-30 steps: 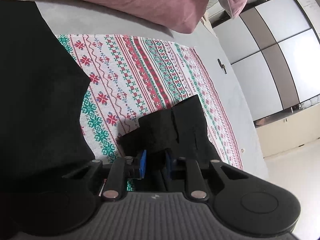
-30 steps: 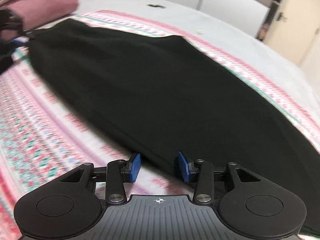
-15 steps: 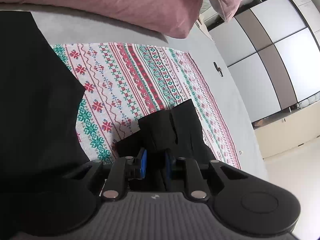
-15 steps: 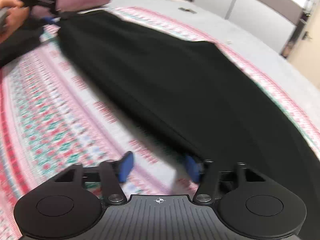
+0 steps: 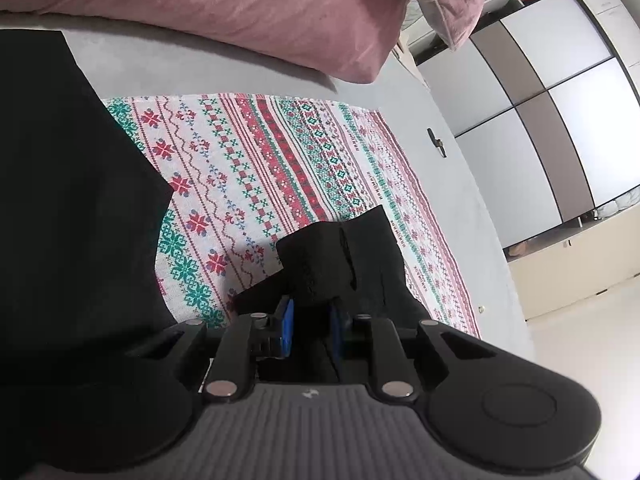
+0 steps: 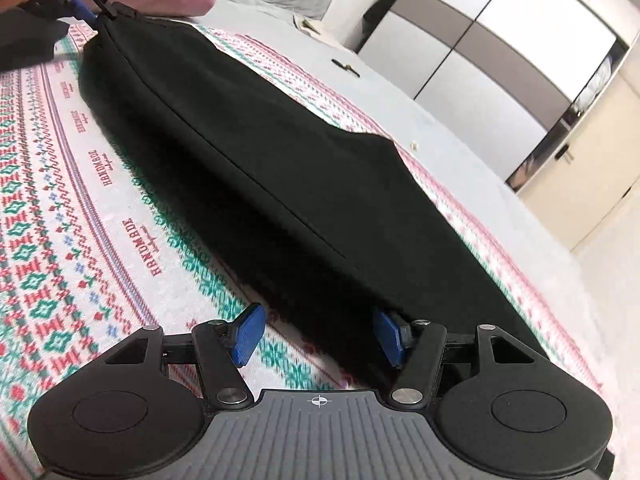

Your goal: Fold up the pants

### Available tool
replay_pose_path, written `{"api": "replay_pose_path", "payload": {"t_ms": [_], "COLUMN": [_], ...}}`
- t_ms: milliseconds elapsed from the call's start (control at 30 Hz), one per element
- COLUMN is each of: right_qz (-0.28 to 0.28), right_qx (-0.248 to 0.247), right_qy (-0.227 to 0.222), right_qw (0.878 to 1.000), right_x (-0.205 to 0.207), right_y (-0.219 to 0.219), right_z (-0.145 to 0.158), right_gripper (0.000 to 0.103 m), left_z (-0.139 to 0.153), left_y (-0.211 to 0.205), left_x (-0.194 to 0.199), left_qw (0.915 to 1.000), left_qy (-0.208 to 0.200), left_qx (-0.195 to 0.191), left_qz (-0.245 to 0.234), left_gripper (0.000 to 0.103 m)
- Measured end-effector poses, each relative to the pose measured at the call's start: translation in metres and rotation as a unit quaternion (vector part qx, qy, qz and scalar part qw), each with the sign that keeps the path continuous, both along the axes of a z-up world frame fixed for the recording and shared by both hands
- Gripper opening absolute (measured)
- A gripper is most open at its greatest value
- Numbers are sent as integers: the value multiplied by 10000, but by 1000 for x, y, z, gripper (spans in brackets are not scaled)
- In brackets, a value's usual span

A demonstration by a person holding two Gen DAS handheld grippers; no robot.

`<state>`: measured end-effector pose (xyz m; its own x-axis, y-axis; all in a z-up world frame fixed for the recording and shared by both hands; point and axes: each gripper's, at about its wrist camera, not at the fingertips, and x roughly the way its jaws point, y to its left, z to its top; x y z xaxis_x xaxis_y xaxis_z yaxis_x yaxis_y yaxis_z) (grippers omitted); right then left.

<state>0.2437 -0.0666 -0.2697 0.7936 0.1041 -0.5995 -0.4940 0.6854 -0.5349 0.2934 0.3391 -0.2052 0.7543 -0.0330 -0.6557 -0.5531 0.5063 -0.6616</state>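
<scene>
Pants: we see the black pants (image 6: 256, 152) lying long across the patterned blanket (image 6: 60, 184), from the upper left of the right wrist frame down to the lower right, already doubled, with a seam line running along them.
Far end: in the left wrist frame one end of the cloth (image 5: 344, 256) sits at the lower centre, bunched and a little lifted off the blanket.
Left gripper: the left gripper (image 5: 311, 330) has its blue pads narrow and pinched on that end; in the right wrist frame it shows very small in the upper left corner.
Right gripper: the right gripper (image 6: 320, 336) is spread wide at the bottom of its frame; one pad lies on the blanket, the other pad is at the edge of the pants, and nothing is held yet.
How it handles: we judge the cloth light, soft and limp, not fragile; it will sag between two holds and can slide on the blanket.
Where to hold: we think the best hold is the near edge, taking all layers together, so the layers do not separate.
Risk: a shallow hold can take only the upper layer.
Around: a pink pillow (image 5: 240, 12) lies at the top of the left wrist frame.
</scene>
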Motion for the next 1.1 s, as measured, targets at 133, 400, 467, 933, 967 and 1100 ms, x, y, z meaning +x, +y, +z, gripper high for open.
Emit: {"api": "replay_pose_path", "payload": {"t_ms": [133,400,467,933,967,1100], "right_qz": [-111,-348,-357,-269,-579,-1688], "right_qx": [253,1001,1069,2317,2447,2805], "right_qy": [288,810,907,1349,1313,1992], "right_qw": [9992,9911,9895,9630,9589,9237], "right_x": [14,15,14,27,35,72], "right_y": [-1,-11,-13,-30,-38,-76], "right_z": [4,37,43,77,74,40], "right_gripper": [17,4,4,34,39,39], "left_z": [3,3,4,45,43,24], "left_y": [-1,1,0,-29,-38,-78], "left_x": [0,1,1,-1,3,24], "left_qw": [9999,9999,9998,9919,9909,9825], "left_qy": [-16,0,-11,-122,-138,146], "left_qx": [83,160,185,1204,1206,1273], "left_qz": [-61,-62,-67,-396,-576,-1352], "left_gripper": [43,43,43,52,52,62]}}
